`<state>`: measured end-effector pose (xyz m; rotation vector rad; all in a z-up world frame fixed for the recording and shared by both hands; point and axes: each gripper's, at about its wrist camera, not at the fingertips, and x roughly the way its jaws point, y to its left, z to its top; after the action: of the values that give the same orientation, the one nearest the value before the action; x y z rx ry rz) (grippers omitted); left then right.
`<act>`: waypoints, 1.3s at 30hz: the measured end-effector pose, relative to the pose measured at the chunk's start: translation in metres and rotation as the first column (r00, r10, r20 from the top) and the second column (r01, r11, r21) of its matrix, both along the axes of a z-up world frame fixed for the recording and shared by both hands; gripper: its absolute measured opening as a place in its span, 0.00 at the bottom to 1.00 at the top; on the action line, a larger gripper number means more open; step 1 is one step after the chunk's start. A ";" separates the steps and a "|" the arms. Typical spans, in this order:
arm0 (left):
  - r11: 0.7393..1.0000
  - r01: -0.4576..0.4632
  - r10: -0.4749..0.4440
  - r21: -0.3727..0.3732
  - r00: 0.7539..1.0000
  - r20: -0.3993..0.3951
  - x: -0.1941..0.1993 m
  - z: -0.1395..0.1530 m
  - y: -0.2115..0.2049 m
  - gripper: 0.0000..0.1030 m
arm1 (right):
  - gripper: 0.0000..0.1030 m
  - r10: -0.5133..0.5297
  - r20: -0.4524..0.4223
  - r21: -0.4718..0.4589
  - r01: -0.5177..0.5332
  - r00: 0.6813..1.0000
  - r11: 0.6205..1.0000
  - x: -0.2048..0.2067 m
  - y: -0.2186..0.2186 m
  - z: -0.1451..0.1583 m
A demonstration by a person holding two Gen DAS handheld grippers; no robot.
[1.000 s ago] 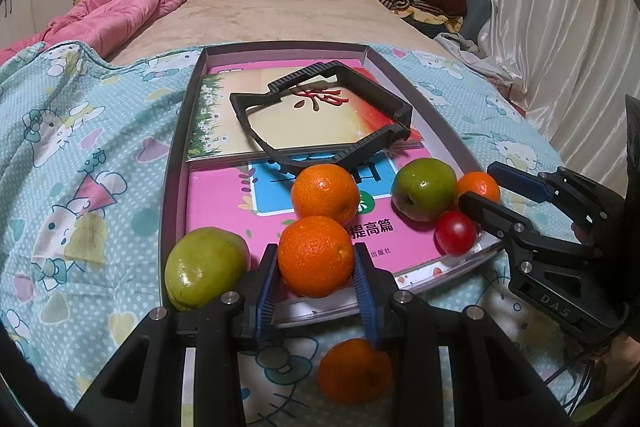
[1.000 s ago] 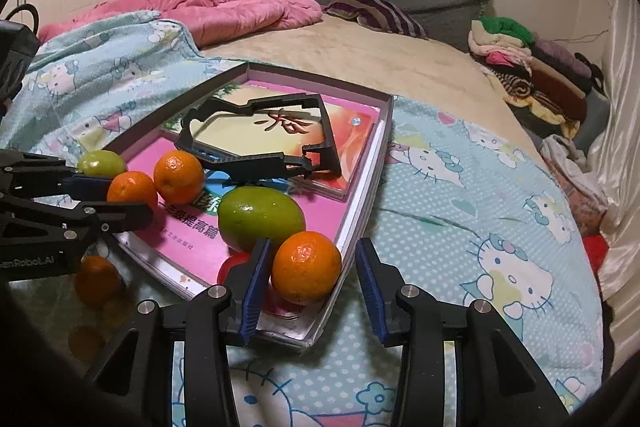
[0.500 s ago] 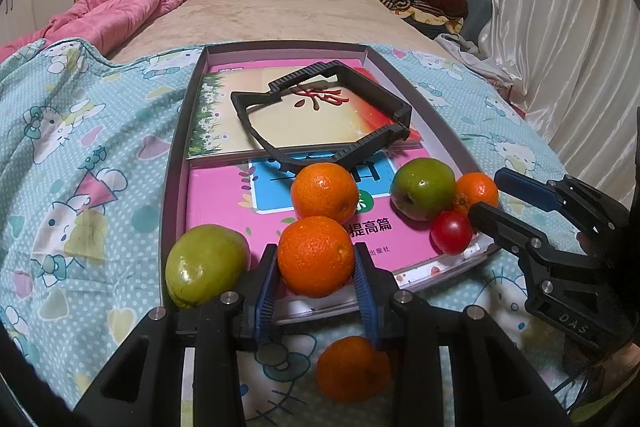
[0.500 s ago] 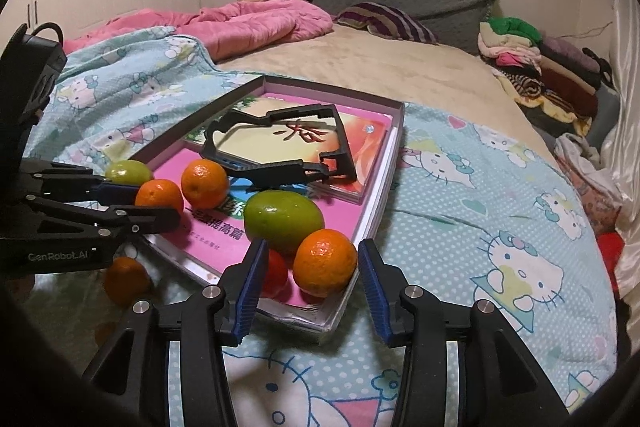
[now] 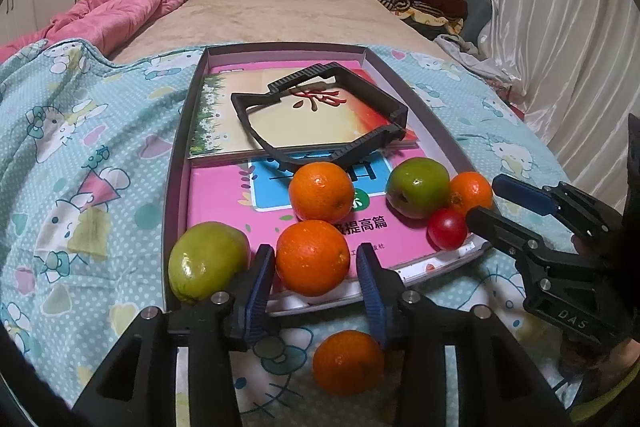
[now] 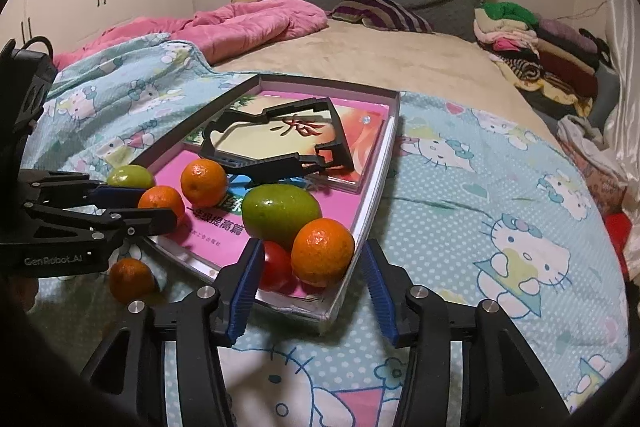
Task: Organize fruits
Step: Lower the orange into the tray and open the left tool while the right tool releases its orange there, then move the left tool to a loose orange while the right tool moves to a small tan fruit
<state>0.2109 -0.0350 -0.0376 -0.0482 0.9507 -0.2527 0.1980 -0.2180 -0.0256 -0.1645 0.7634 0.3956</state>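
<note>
A shallow grey box (image 5: 176,163) on the bed holds books and fruit. My left gripper (image 5: 316,271) is open around an orange (image 5: 313,257) at the box's near edge, pads just apart from it. A second orange (image 5: 321,191) lies behind, a green fruit (image 5: 206,261) to its left. Another orange (image 5: 347,367) lies on the blanket below the fingers. My right gripper (image 6: 310,287) is open; a small orange (image 6: 322,251) and a red tomato (image 6: 276,265) sit just ahead between its fingers, beside a green fruit (image 6: 281,214).
A black plastic frame (image 5: 320,119) lies on the books in the box's far half. The box rests on a Hello Kitty blanket (image 6: 500,227). A pink quilt (image 6: 248,23) and folded clothes (image 6: 532,43) lie farther back. A curtain (image 5: 568,27) hangs at right.
My right gripper has drawn back from the small orange and risen, its view now wider. My left gripper has opened slightly around its orange.
</note>
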 end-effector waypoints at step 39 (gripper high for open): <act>1.000 -0.009 0.009 -0.005 0.998 0.058 -0.040 0.040 0.016 0.81 | 0.73 -0.061 0.016 0.084 0.059 0.998 0.995 -0.027 -0.018 0.023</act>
<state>0.1714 -0.0193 0.0023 -0.0489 0.8920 -0.2467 0.1705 -0.2356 -0.0028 -0.0660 0.7304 0.3677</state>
